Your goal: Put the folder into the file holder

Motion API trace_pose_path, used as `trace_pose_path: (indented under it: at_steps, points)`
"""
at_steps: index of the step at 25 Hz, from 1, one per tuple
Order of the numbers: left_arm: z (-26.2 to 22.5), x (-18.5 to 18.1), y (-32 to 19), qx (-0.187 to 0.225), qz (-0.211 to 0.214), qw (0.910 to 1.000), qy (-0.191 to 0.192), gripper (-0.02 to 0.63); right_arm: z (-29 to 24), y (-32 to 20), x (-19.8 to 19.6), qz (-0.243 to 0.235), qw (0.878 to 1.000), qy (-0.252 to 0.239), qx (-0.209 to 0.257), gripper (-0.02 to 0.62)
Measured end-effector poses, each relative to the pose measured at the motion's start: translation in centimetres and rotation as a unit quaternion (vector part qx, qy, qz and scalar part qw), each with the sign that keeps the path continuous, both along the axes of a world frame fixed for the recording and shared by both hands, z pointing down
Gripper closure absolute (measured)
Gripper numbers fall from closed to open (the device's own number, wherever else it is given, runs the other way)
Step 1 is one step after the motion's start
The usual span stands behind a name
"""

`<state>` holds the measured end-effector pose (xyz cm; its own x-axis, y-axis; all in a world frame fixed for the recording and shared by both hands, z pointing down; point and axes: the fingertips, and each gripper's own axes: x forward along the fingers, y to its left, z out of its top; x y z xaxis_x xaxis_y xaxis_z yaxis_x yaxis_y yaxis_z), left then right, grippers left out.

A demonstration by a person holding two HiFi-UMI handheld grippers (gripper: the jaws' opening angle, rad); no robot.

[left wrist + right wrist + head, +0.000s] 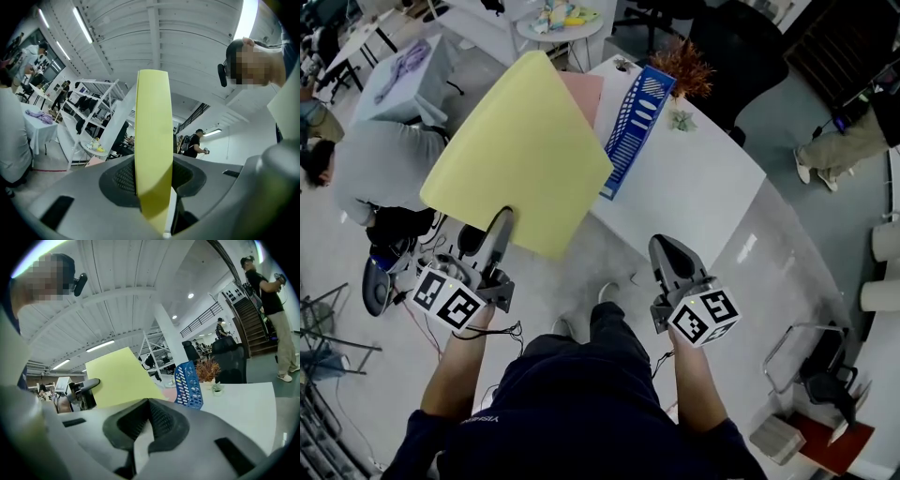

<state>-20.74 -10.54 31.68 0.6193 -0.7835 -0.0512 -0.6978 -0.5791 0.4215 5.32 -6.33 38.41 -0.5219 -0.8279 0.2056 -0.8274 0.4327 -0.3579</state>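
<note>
1. One yellow folder [520,150] is held up in the air, tilted, at the near left corner of a white tabletop [694,187]. It is outside the file holder.
2. The left claw [500,230] is clamped on the folder's near edge. In the left gripper view the folder [152,140] stands edge-on between the two jaws, which press against it from both sides.
3. The blue slotted file holder [636,127] stands on the tabletop just to the right of the folder. Whether the two touch cannot be told.
4. A pink sheet [581,94] lies on the tabletop between the folder's far corner and the file holder, partly covered by the folder.
5. The right claw [667,253] hovers near the tabletop's near edge, well apart from the folder. Its jaws are closed together with nothing between them.
6. Beyond the file holder are an orange spiky plant [682,66] and a small green plant [680,119].
7. At the left, a person in a grey top [380,169] bends over on the floor.
</note>
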Motion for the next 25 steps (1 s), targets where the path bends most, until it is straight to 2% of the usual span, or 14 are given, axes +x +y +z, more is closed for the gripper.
trace_pose_path:
  at_steps: [25]
  points:
    - [-1.5, 10.0, -10.9, 0.014, -0.057, 0.9978, -0.03, 0.433, 2.1, -12.3, 9.9, -0.057, 0.998, -0.018, -0.02, 0.591]
